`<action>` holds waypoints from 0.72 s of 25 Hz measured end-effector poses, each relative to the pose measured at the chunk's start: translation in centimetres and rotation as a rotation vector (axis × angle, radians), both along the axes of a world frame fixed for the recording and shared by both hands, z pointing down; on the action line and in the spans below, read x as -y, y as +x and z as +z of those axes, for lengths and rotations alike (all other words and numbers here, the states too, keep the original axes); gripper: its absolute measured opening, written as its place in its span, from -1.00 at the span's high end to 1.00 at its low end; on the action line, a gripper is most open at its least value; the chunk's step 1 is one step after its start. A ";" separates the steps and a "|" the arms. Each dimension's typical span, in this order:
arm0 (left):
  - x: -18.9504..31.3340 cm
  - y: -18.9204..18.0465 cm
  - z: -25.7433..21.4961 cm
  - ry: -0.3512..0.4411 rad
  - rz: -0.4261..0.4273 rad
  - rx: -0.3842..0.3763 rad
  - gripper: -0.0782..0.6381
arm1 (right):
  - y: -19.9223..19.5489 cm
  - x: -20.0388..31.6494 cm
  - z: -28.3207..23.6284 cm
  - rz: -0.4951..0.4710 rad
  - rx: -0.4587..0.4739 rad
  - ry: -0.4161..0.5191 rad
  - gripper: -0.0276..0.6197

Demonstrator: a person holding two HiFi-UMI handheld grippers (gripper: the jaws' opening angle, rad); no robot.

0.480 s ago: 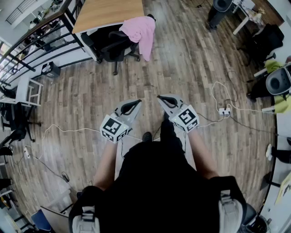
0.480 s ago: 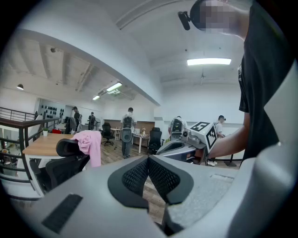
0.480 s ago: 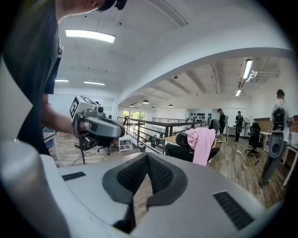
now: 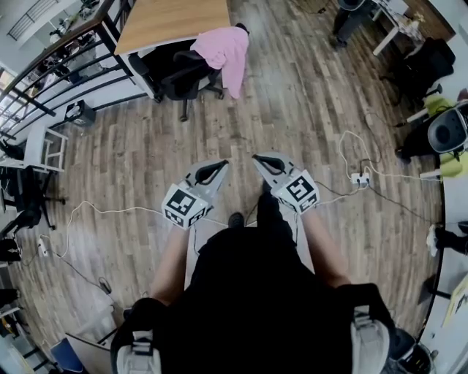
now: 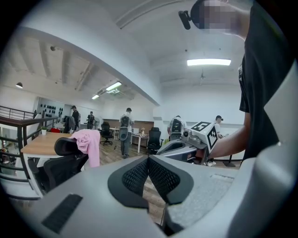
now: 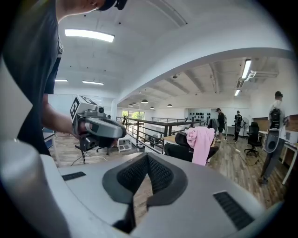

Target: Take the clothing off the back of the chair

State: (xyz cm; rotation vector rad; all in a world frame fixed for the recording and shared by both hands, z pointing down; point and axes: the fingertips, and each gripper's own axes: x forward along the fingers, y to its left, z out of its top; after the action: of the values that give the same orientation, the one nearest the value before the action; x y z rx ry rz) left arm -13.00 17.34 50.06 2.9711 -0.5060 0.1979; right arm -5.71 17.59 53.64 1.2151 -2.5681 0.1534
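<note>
In the head view, the left tongs [image 4: 221, 163] and the right tongs [image 4: 257, 158] sit side by side over the wood floor [image 4: 292, 109]. They are well apart from the pink top [image 4: 228, 50] that hangs on the back of the black office chair [image 4: 183, 77] by the desk [image 4: 172, 20]. In the left gripper view, the 2 jaws are pressed together on nothing, and the pink top is far off at the left. In the right gripper view, the 2 jaws touch and are empty, with the pink top at the right.

Bare floor [image 4: 292, 109] ahead, desk [image 4: 172, 18] behind chair [image 4: 183, 75]
</note>
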 end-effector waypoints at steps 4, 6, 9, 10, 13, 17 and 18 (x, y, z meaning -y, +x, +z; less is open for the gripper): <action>0.0 0.1 0.3 -0.007 0.004 -0.002 0.78 | 0.0 -0.1 -0.3 0.001 0.048 -0.004 0.93; -0.3 0.2 0.4 -0.007 0.004 -0.001 0.78 | 0.1 -0.3 -0.2 -0.001 0.050 -0.005 0.92; -0.3 0.1 0.2 -0.003 0.004 0.004 0.78 | 0.2 -0.2 -0.2 0.003 0.039 -0.001 0.92; -0.2 0.0 0.1 -0.003 0.004 0.006 0.78 | 0.1 -0.1 -0.2 0.004 0.037 0.001 0.92; -0.1 -0.4 0.2 -0.010 0.001 0.009 0.78 | -0.1 0.2 -0.3 0.009 0.040 0.004 0.92; 0.2 -0.3 0.3 -0.012 -0.013 0.003 0.78 | 0.3 0.6 -0.3 0.015 0.053 0.006 0.92; 0.2 -0.2 0.3 -0.014 -0.015 -0.002 0.78 | 0.6 0.7 -0.2 0.018 0.058 0.006 0.92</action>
State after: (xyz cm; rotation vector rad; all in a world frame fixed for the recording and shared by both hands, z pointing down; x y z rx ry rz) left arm -13.19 17.11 50.36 2.9529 -0.5237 0.1967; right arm -5.16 16.87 53.48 1.2539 -2.6096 0.1884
